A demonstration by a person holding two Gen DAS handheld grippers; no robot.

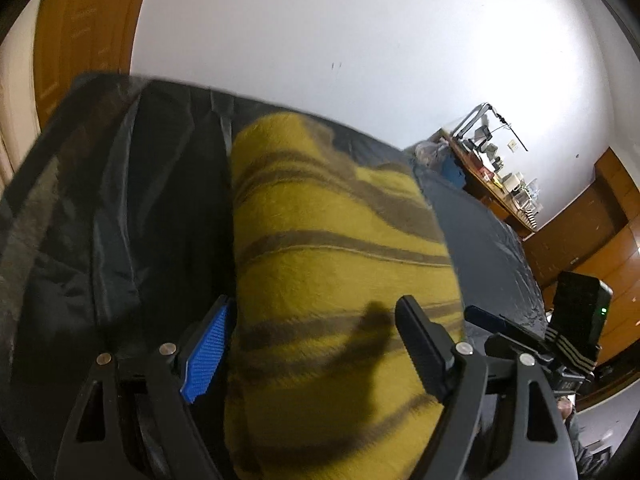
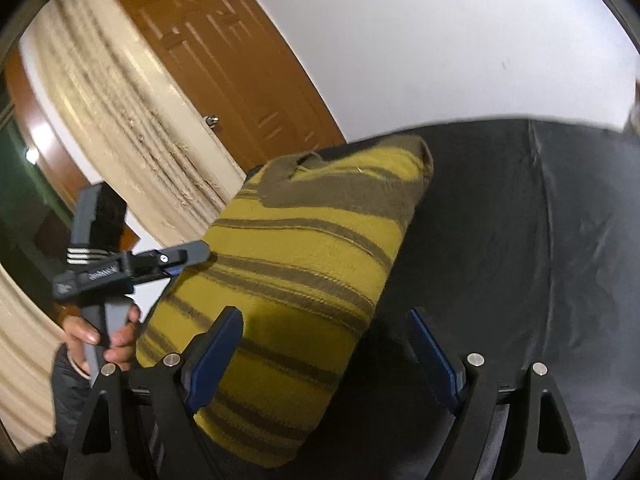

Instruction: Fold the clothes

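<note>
Sitting folded in the middle of both frames, the yellow striped sweater (image 1: pixel 332 264) lies on a dark bed cover (image 2: pixel 520 240). Left gripper (image 1: pixel 316 344) and right gripper (image 2: pixel 324 344) both gape wide, gripping nothing, sweater edge between their fingers.

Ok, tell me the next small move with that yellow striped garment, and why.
Probably lower the left gripper and the right gripper onto the near edge of the yellow striped sweater and close on it. Both grippers stand open and hold nothing, while the sweater lies already folded into a narrow bundle on the dark sheet, so another fold or a lift needs a grasp first.
</note>
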